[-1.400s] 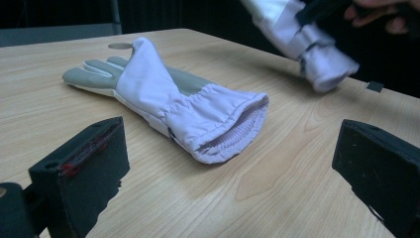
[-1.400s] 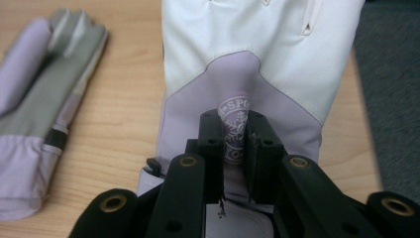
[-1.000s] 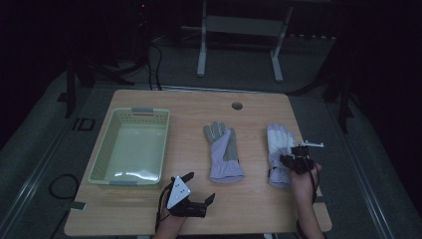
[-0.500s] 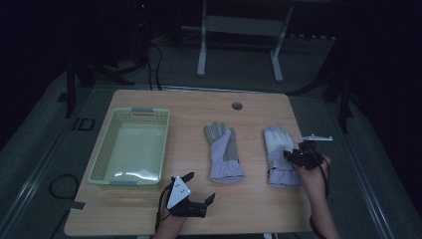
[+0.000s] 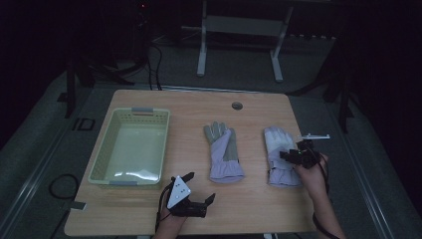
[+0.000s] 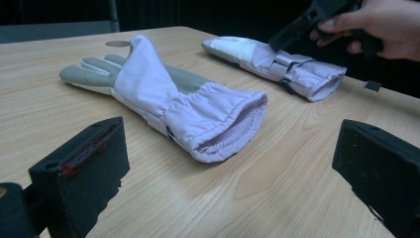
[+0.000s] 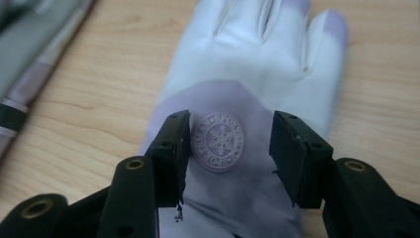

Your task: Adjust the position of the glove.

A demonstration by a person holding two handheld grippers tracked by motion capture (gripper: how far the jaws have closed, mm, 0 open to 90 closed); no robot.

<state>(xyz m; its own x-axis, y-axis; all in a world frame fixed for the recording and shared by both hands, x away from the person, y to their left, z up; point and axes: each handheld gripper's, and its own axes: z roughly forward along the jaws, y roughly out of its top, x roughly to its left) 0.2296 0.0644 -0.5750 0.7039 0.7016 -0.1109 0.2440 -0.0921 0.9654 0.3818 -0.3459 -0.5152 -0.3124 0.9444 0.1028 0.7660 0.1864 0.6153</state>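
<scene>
While my right gripper [image 7: 227, 148] is hovering over the right glove [image 5: 279, 158] on the counter [image 5: 249, 209], jaws just opening and straddling its snowflake badge [image 7: 218, 142], I'm judging a grasp next: lowering and pinching. My left gripper [image 5: 191, 196] is resting, jaws apart.

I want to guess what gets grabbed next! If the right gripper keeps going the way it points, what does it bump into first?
Probably the right glove: the right gripper, jaws apart, points at its round snowflake badge. How close it is, I can't tell.
</scene>
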